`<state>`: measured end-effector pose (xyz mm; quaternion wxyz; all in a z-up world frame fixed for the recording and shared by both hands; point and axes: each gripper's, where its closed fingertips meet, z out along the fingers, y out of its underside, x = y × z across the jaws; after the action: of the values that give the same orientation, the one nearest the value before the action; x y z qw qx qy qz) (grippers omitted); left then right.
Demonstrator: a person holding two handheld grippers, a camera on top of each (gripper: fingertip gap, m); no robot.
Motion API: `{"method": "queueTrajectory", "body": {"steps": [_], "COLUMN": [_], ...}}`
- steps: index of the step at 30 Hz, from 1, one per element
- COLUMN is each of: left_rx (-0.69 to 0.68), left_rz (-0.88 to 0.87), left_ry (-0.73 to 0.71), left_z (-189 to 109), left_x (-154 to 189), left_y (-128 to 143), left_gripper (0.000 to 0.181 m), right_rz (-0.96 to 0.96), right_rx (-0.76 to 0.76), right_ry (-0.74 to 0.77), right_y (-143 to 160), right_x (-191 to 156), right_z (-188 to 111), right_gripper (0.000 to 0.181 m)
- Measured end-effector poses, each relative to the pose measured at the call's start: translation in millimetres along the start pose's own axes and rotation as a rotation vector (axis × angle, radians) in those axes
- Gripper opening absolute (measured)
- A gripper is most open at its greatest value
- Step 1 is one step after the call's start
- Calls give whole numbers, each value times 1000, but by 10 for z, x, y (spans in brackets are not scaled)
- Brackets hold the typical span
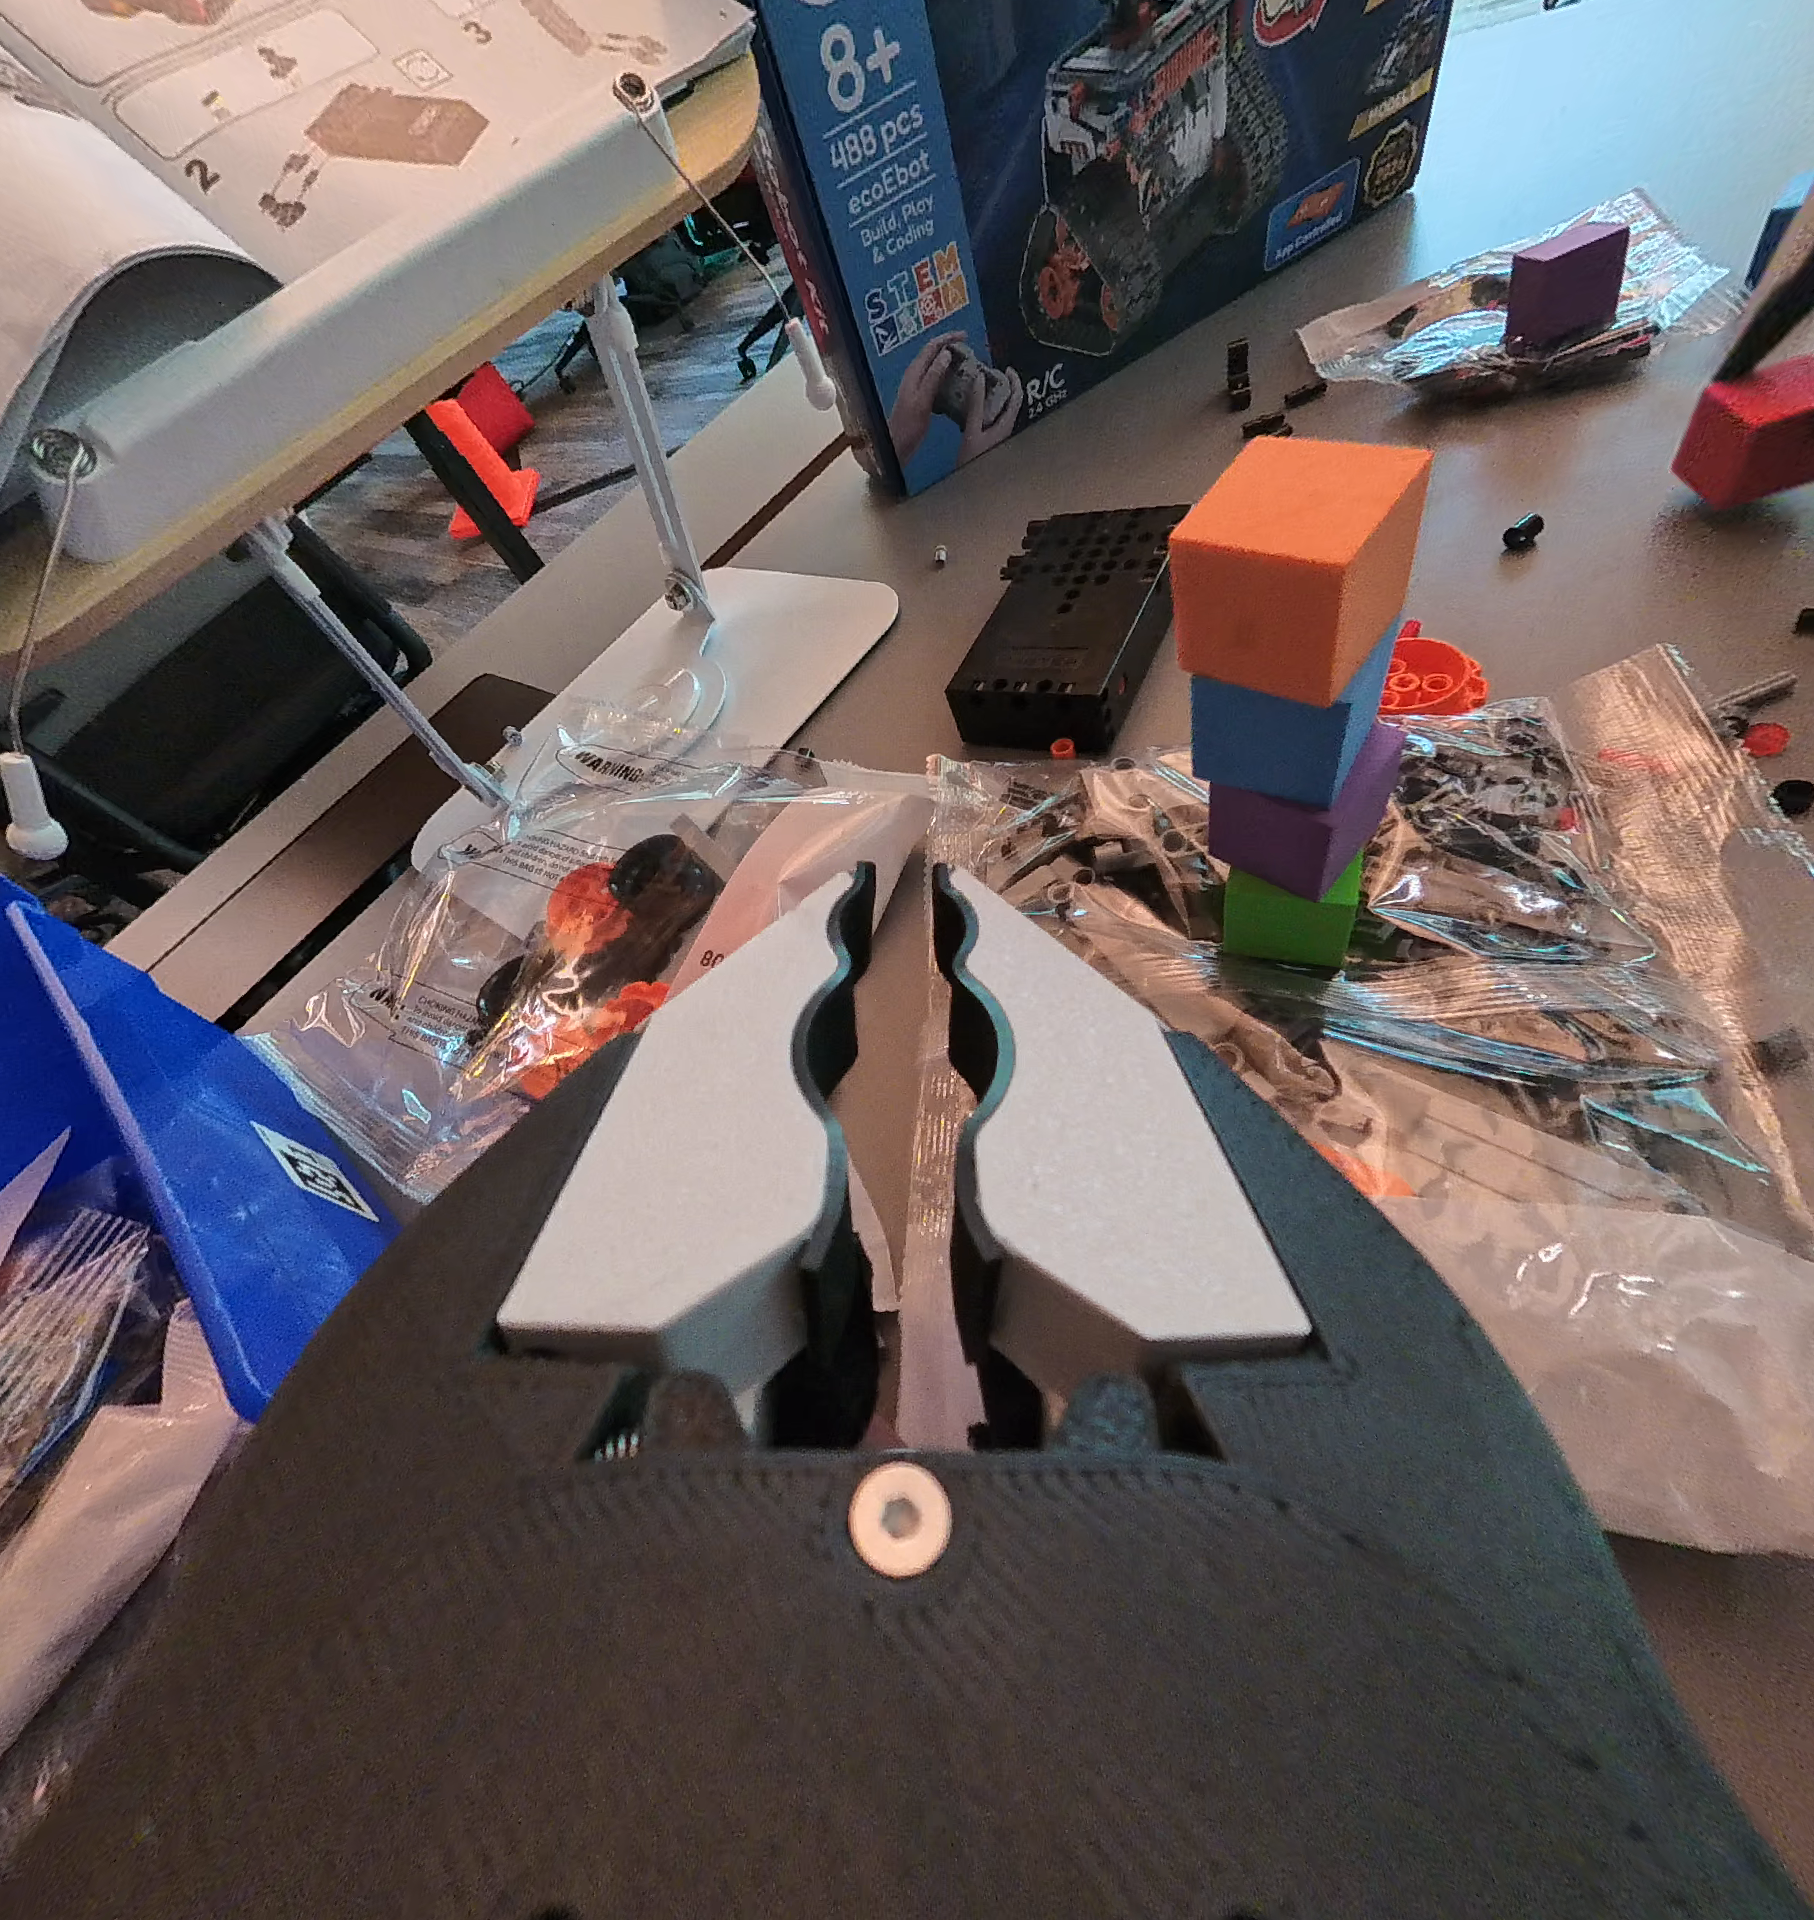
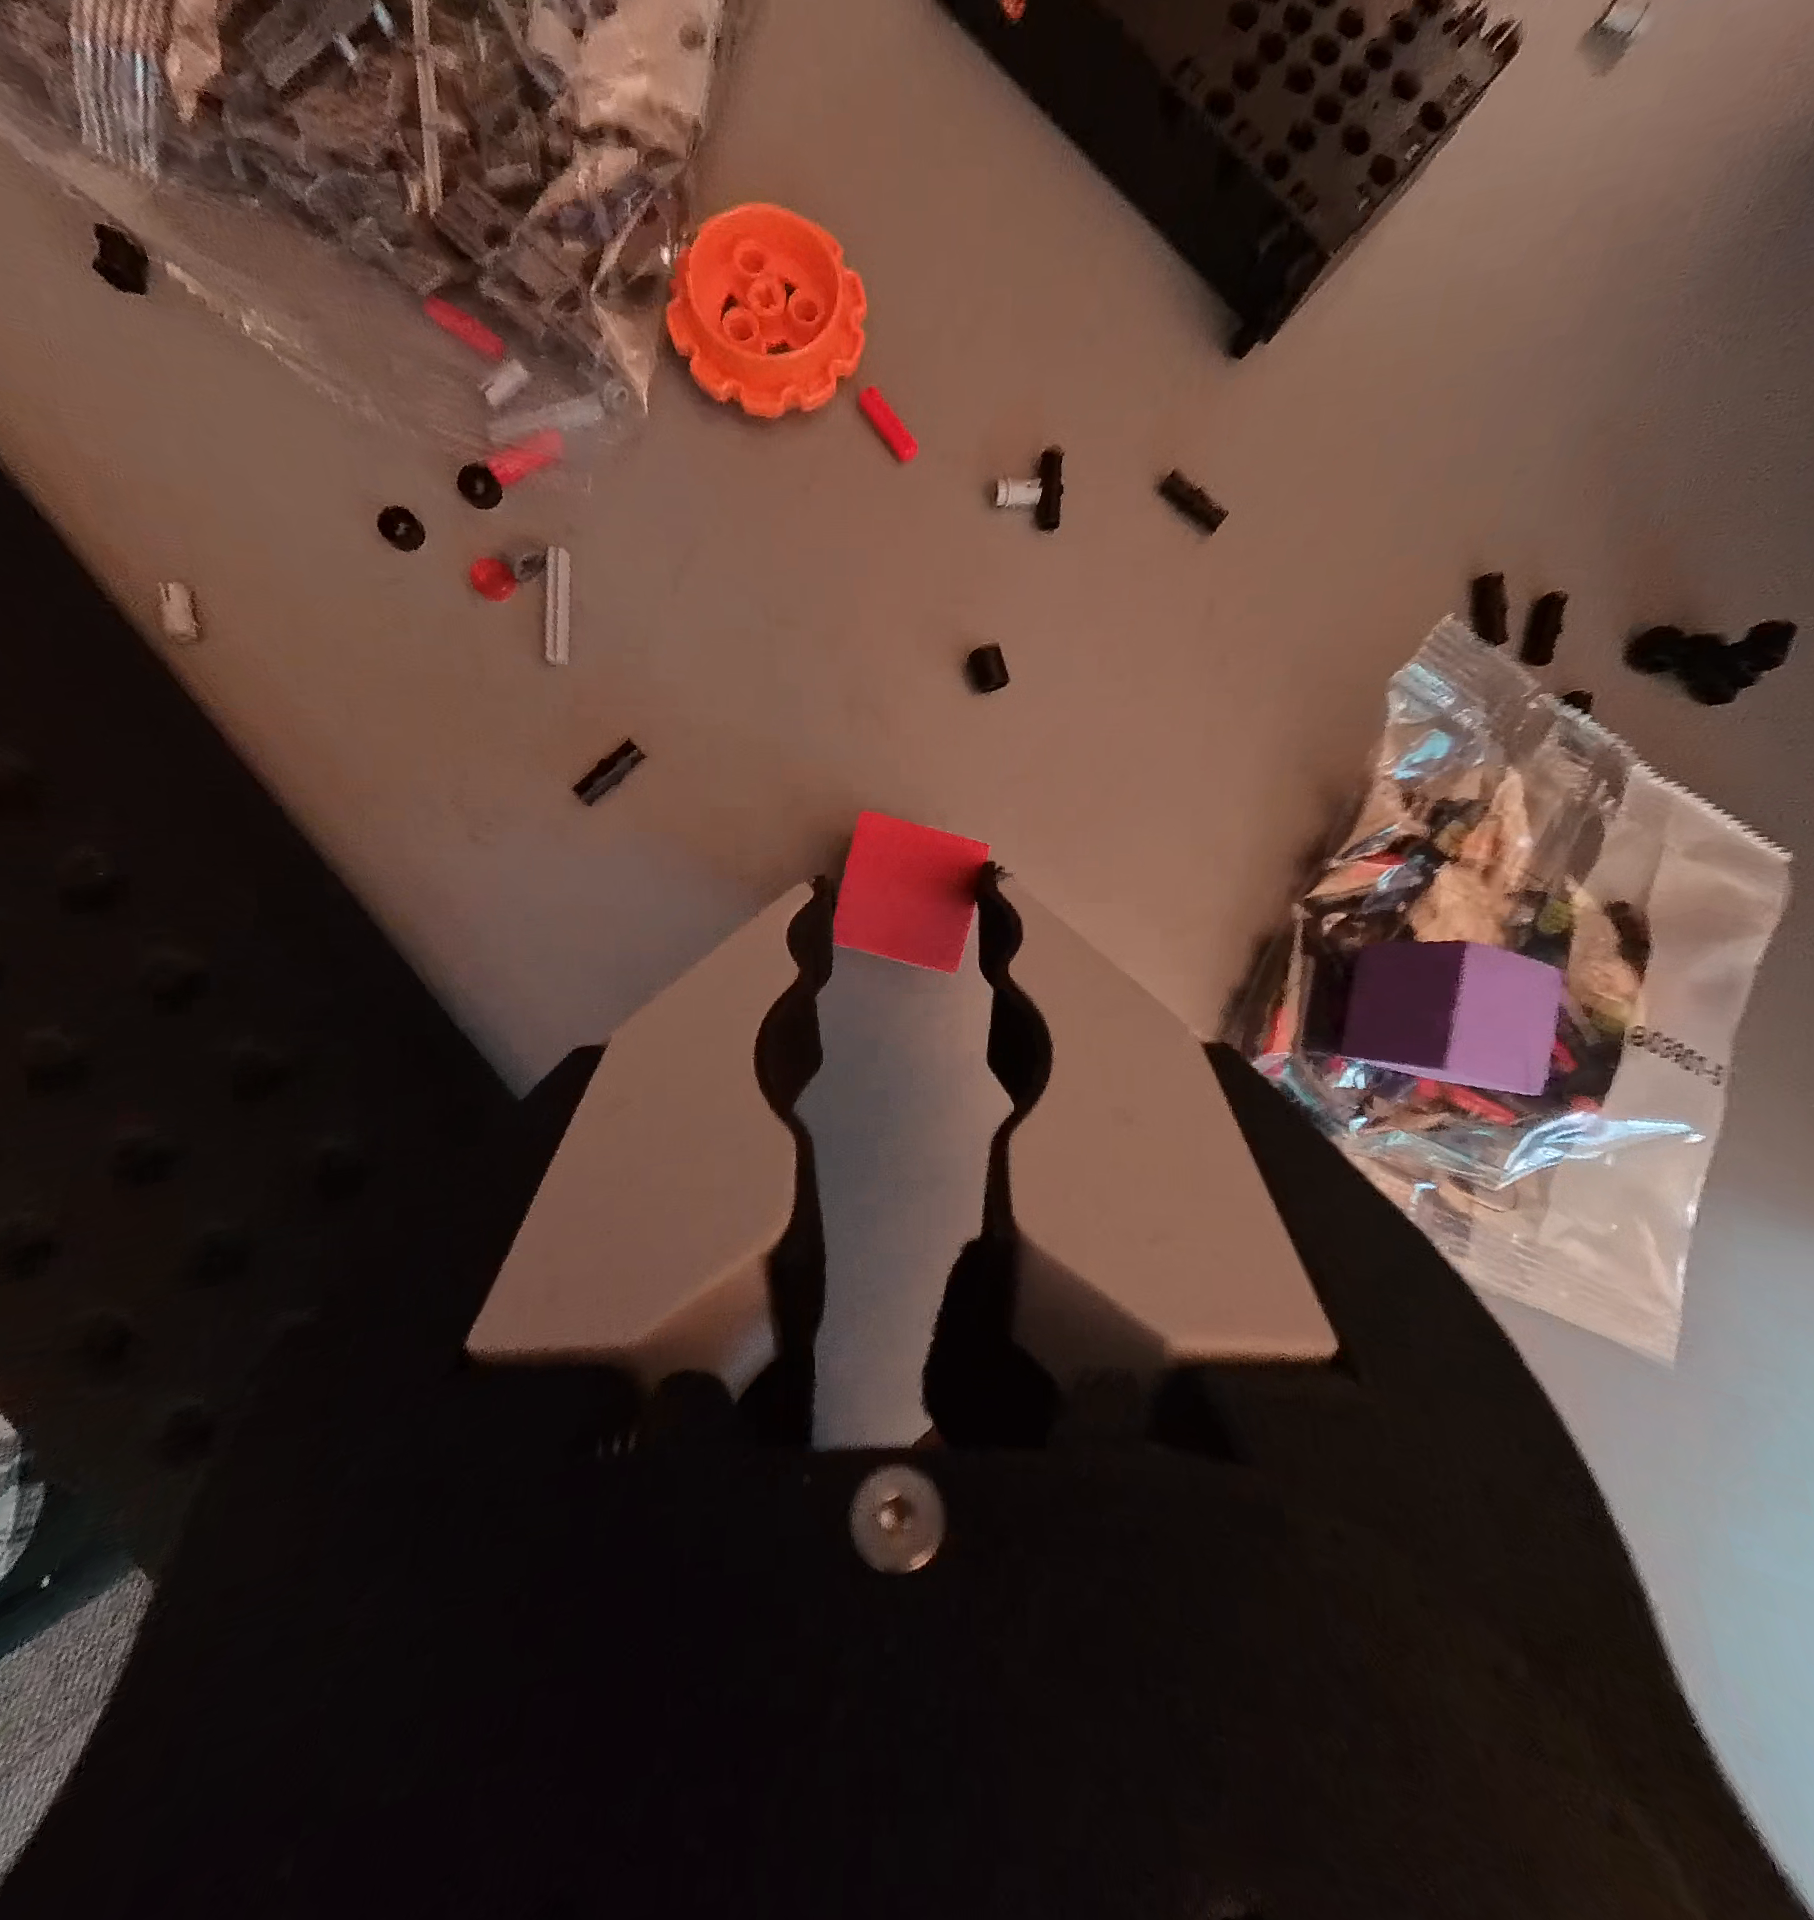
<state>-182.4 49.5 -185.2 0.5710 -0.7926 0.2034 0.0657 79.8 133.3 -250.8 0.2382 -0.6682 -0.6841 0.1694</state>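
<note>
While the right tool [image 2: 903, 883] is pinching a red block [image 2: 908, 909] at its very tips and holding it in the air above the desk [image 2: 986, 644], the left tool [image 1: 903, 878] is hovering low with its two sides pressed almost together and nothing between them – only a clear bag [image 1: 1505, 935] is showing through the slit.

Just right of the left tool a crooked stack is standing: a green block [image 1: 1287, 920] at the bottom, then a purple block [image 1: 1298, 831], a blue block [image 1: 1282, 732] and an orange block [image 1: 1292, 566] on top, each sitting slightly askew. The green one seems to be resting on or among the crinkled bags. The red block is hanging well apart from the stack, off to its right.

Below the right tool the desk is lying mostly bare, with small black and red pegs scattered about, an orange wheel [image 2: 768, 312] farther on and a spare purple block [image 2: 1443, 1018] sitting on a small bag [image 2: 1609, 1195] to the right. The desk edge is running diagonally at the left, close by – dark floor is lying beyond it. Behind the stack a black perforated piece [image 1: 1064, 644] and a toy box [image 1: 1090, 208] are closing off the far side.
</note>
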Motion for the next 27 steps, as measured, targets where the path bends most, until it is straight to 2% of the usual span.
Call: {"method": "queueTrajectory", "body": {"steps": [3,8,11,14,19,27], "left_rx": [-6,-5,-3,-7,-2,-7], "left_rz": [-2,0,2,4,1,14], "left_ry": [-3,-6,-6,-6,-9,-3], "left_z": [5,-4,-4,0,-12,-9], "left_x": [-11,-18,-17,-17,-29,-5], "left_y": [14,13,12,21,9,6], "left_gripper": [9,9,9,9,8,9], "right_rz": [-27,-206,-322,-395,-412,-433], "right_rx": [86,259,295,258,177,72], "right_ry": [2,-52,-106,-140,-228,-215], "right_y": [-300,-1295,-1853,-2202,-2351,-2312], "right_x": [-14,-337,-582,-699,-786,-771], "right_z": [-139,-466,-566,-473,-183,5], "right_gripper": [26,26,27,27,27,27]}}
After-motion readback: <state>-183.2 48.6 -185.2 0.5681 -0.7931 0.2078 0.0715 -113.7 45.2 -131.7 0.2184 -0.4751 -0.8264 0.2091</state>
